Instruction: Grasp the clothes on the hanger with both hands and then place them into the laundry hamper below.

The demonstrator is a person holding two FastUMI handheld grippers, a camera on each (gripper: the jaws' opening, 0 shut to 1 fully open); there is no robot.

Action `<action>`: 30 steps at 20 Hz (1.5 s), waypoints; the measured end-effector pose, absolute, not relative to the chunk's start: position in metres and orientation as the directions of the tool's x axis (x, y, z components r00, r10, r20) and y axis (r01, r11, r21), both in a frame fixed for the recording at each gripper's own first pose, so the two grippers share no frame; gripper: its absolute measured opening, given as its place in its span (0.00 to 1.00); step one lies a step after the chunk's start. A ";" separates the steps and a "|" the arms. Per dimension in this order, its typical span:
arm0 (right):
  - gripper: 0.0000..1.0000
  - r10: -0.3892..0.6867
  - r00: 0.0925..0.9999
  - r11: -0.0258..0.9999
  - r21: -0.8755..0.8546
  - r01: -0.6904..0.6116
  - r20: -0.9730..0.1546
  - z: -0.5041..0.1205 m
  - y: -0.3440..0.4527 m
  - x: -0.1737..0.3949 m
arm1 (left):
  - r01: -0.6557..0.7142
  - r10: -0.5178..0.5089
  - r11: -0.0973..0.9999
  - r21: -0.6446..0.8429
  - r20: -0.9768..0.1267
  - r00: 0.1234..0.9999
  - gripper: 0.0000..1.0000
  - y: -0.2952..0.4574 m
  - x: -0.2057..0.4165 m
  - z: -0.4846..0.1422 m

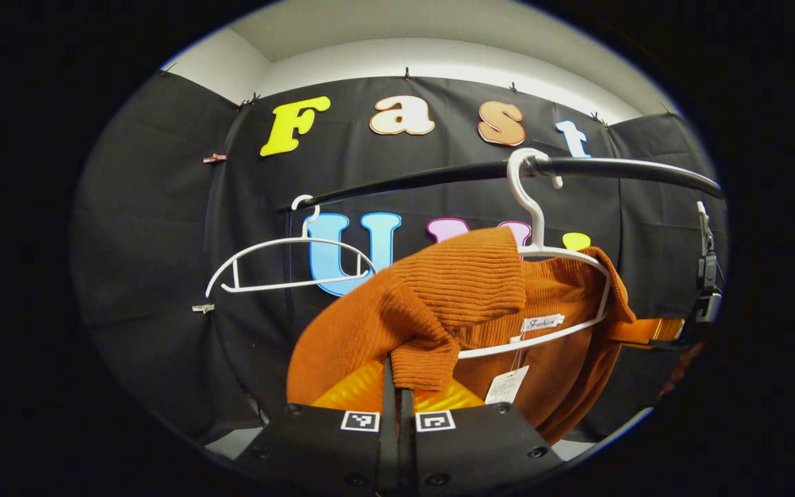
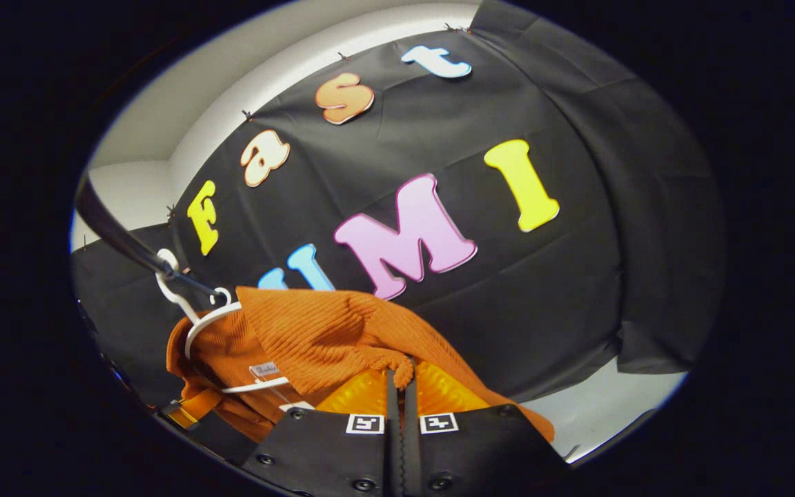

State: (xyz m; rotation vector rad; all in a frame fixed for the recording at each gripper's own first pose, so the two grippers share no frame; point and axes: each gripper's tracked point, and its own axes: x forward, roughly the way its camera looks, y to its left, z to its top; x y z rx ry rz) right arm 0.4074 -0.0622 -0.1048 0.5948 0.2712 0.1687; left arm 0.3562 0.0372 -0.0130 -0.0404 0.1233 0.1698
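An orange ribbed sweater (image 1: 453, 304) hangs on a white hanger (image 1: 556, 262) hooked over a black rail (image 1: 577, 168). My left gripper (image 1: 396, 376) is shut on a fold of its collar, pulled up off the hanger's left shoulder. In the right gripper view the same sweater (image 2: 328, 338) lies over its white hanger (image 2: 197, 324), and my right gripper (image 2: 401, 383) is shut on another bunched edge of the knit. A paper tag (image 1: 506, 384) dangles inside the neck. The other gripper (image 1: 673, 330) shows at the sweater's far right edge.
A second, bare white hanger (image 1: 287, 266) hangs on the rail to the left. The rail (image 2: 121, 238) runs across in front of the black cloth wall. Pale floor (image 2: 597, 407) shows below the cloth at the right.
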 end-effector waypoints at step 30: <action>0.04 0.540 0.782 0.736 0.624 -0.260 -0.311 -0.211 0.081 0.317 | -0.062 0.031 0.995 -0.072 -0.372 0.928 0.05 0.033 0.313 -0.166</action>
